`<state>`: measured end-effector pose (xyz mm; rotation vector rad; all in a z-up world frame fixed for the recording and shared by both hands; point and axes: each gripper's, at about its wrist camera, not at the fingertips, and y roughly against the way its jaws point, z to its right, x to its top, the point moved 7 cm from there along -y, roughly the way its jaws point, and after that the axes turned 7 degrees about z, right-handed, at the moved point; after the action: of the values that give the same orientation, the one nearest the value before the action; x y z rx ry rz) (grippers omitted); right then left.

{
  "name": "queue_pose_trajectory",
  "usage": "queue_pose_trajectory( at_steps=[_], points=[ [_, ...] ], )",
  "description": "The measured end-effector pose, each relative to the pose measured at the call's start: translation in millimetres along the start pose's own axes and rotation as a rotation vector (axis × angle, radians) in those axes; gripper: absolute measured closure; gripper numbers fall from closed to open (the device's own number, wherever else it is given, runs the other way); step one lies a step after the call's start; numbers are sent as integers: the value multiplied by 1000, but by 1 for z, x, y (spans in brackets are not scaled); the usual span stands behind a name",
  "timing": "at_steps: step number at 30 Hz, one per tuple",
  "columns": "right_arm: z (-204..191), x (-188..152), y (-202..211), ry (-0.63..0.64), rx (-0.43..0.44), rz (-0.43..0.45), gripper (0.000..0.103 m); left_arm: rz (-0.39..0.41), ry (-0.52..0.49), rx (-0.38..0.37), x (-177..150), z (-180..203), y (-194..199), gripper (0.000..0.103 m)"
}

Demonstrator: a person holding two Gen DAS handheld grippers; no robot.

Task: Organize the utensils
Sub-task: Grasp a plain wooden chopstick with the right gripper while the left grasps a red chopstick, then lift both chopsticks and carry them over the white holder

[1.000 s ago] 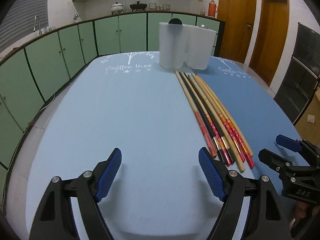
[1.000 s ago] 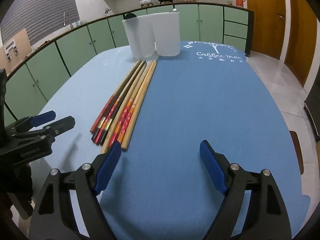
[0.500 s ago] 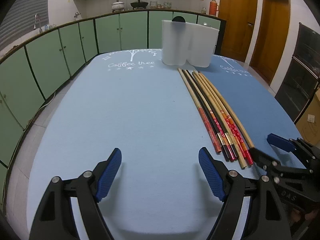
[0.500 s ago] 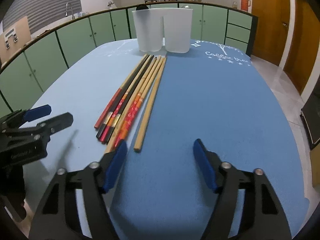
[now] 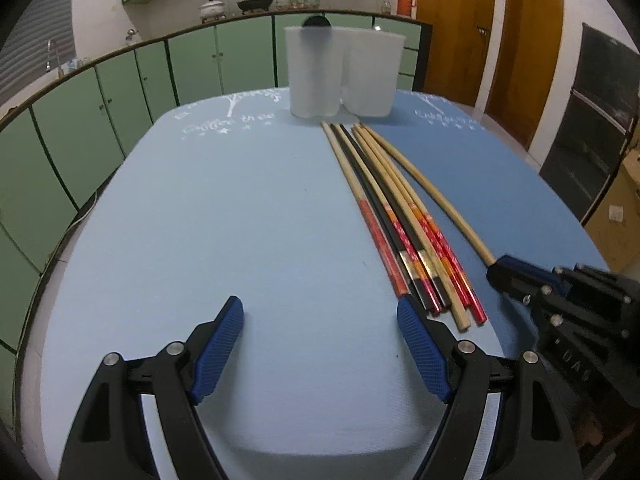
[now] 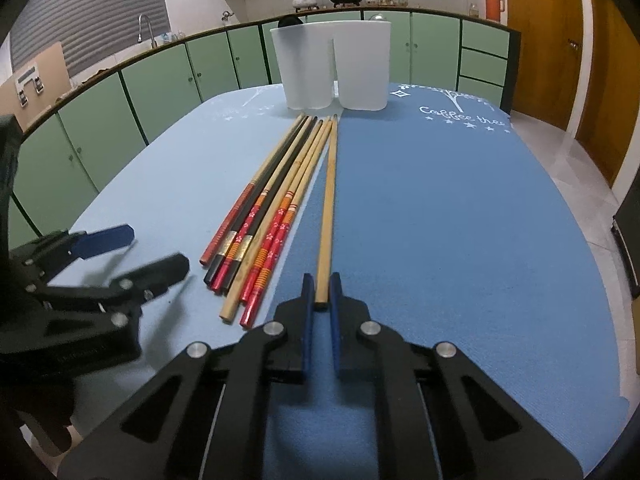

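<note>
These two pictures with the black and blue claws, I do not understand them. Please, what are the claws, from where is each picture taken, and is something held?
The claws are two hand-held grippers; a person holds one in each hand. Each carries a wide-angle camera looking forward along its two blue-padded fingers, so each picture is one gripper's own view.

In the left view, the left gripper is open and holds nothing; the other gripper appears at its right edge.

In the right view, the right gripper is closed on the near end of one plain wooden chopstick, set slightly apart from the other chopsticks.

All lie on a table with a blue cloth. At the far end stands a white two-compartment holder, likely where the chopsticks belong.
</note>
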<state>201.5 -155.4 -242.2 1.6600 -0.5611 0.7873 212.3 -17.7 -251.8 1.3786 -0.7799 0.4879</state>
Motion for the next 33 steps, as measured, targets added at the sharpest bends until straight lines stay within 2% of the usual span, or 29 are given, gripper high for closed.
queue_pose_trajectory(
  at_steps=[7, 13, 16, 19, 21, 24, 26, 33],
  points=[
    [18, 2, 2, -48, -11, 1, 97, -22, -21, 3, 2, 11, -8, 26],
    [24, 1, 2, -60, -9, 1, 97, -10, -4, 10, 8, 14, -13, 36],
    [24, 0, 2, -57, -10, 4, 97, 3, 0, 12, 10, 16, -14, 45],
    [24, -1, 2, -60, -8, 5, 97, 15, -9, 9, 11, 21, -13, 59],
    [23, -1, 2, -61, -8, 6, 97, 22, -8, -16, 11, 27, -12, 76],
    [24, 0, 2, -61, -7, 7, 97, 32, 1, -37, 11, 33, -12, 90],
    [24, 0, 2, -64, -4, 7, 97, 37, -3, -31, 11, 36, -12, 94],
    [26, 5, 12, -61, -7, 21, 97, 36, 38, -20, 13, 30, -5, 96]
  ],
)
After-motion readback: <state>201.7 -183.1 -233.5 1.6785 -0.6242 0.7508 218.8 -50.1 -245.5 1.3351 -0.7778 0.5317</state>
